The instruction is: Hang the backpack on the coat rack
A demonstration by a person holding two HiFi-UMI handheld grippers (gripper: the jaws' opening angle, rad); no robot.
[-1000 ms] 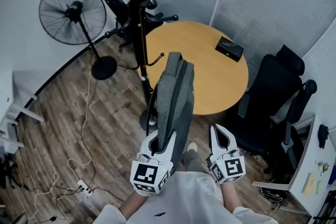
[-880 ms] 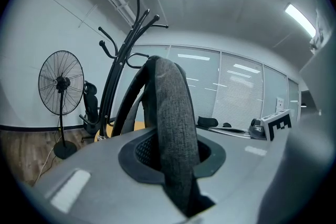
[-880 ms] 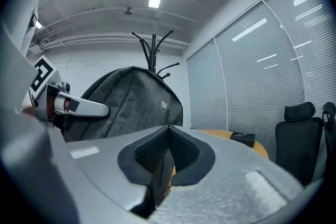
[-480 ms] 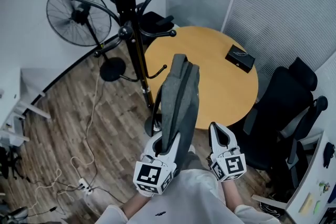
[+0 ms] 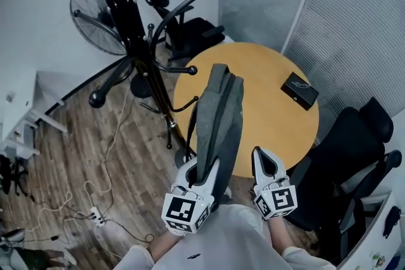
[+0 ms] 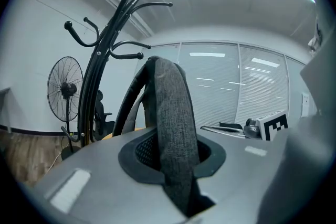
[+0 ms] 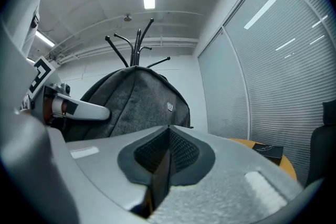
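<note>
A grey backpack [image 5: 218, 114] hangs upright in the air over the edge of the round table. My left gripper [image 5: 201, 169] is shut on its grey top strap [image 6: 171, 123], which runs up between the pads. My right gripper [image 5: 264, 160] is beside it on the right, shut and empty, its jaws pressed together [image 7: 165, 150]. The black coat rack [image 5: 134, 41] stands to the upper left of the backpack, its curved hooks spread out at about the backpack's height. In the right gripper view the backpack [image 7: 137, 102] fills the middle, with the rack's hooks [image 7: 135, 42] showing above it.
A round wooden table [image 5: 272, 117] with a small black box [image 5: 299, 90] lies behind the backpack. Black office chairs stand at the right [image 5: 354, 155] and at the back [image 5: 193, 31]. A standing fan [image 5: 95, 22] is behind the rack. Cables and a power strip [image 5: 96, 217] lie on the floor.
Both grippers and the backpack have moved closer to the coat rack, which now looms larger at the upper left. The left grip on the strap is unchanged.
</note>
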